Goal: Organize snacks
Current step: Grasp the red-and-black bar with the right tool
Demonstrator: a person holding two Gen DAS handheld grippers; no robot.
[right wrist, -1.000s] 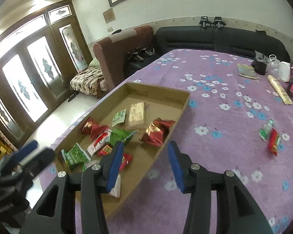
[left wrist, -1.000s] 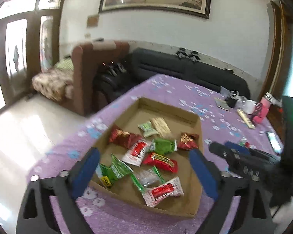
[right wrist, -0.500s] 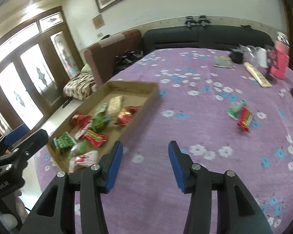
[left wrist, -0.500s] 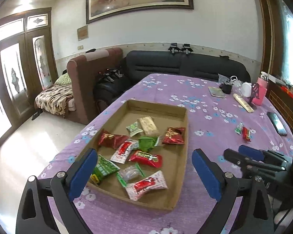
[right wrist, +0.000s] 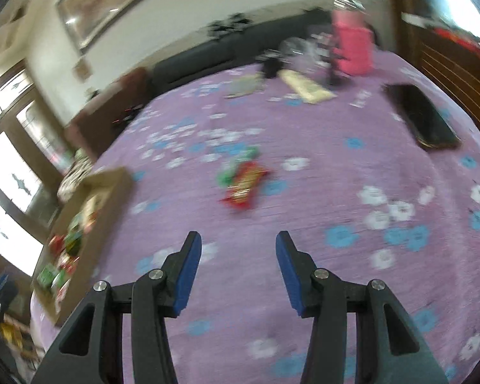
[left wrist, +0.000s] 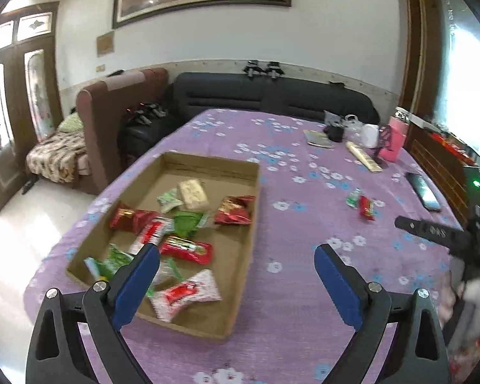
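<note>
A shallow cardboard tray (left wrist: 252, 192) lies on the purple flowered tablecloth and holds several red, green and white snack packets, among them a red one (left wrist: 233, 212). The tray (right wrist: 112, 176) sits at the left edge of the blurred right wrist view. Two loose packets lie together on the cloth, a red snack (left wrist: 366, 207) (right wrist: 244, 184) and a green snack (left wrist: 352, 197) (right wrist: 236, 163). My left gripper (left wrist: 236, 268) hovers open over the tray's near right corner, nothing between its fingers. My right gripper (right wrist: 238, 246) is open and empty, pointing at the loose packets just ahead of it.
A black phone (left wrist: 422, 190) (right wrist: 420, 116) lies at the table's right side. At the far end stand a pink bottle (right wrist: 352, 44), a white cup (left wrist: 369, 136), a dark mug (left wrist: 335, 132), a notebook (left wrist: 316, 139) and a long pale packet (left wrist: 364, 156). Sofas stand behind the table.
The right gripper swung right, away from the tray, and now faces the two loose packets. The left gripper shifted right along the tray. Both stayed open and empty.
</note>
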